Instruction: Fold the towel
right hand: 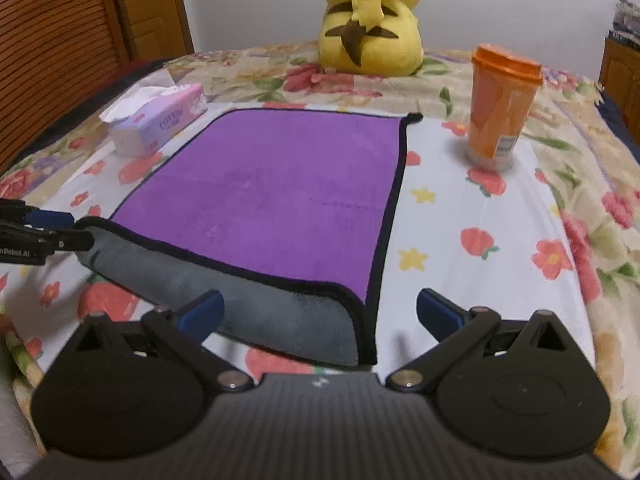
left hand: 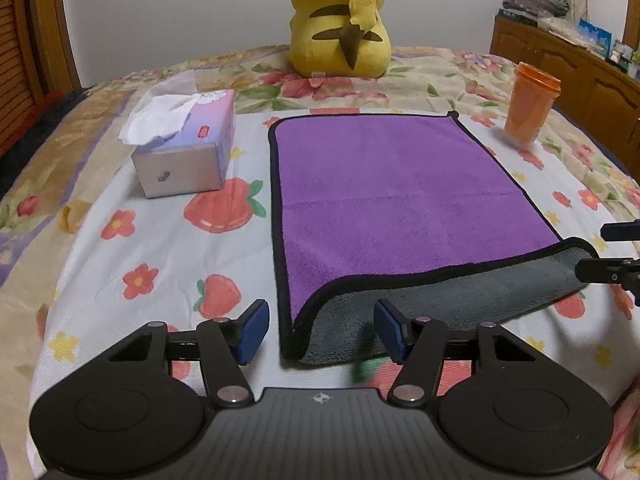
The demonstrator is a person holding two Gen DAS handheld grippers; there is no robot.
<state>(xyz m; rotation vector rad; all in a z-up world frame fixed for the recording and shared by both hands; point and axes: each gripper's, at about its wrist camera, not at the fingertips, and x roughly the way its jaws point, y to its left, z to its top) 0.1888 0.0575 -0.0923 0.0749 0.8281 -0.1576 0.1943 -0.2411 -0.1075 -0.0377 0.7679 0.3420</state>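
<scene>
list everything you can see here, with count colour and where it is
towel: 1, purple with grey underside, flat mid-bed, near edge curled up
tissue box: 1, lilac, left of towel
cup: 1, orange, right of towel
plush toy: 1, yellow, far side of bed
bedspread: 1, white with floral print, under everything
cabinet: 1, brown wood, far right
left gripper: 1, black, jaws open around near-left corner
right gripper: 1, black, jaws open around near-right corner

A home bedroom, bed (left hand: 120, 264) under a floral, strawberry-print cover, yellow plush toy (left hand: 340, 20) at 12 o'clock, wooden dresser (left hand: 560, 64) at 2 o'clock, probably a louvred wardrobe door (right hand: 52, 40) at 10 o'clock
</scene>
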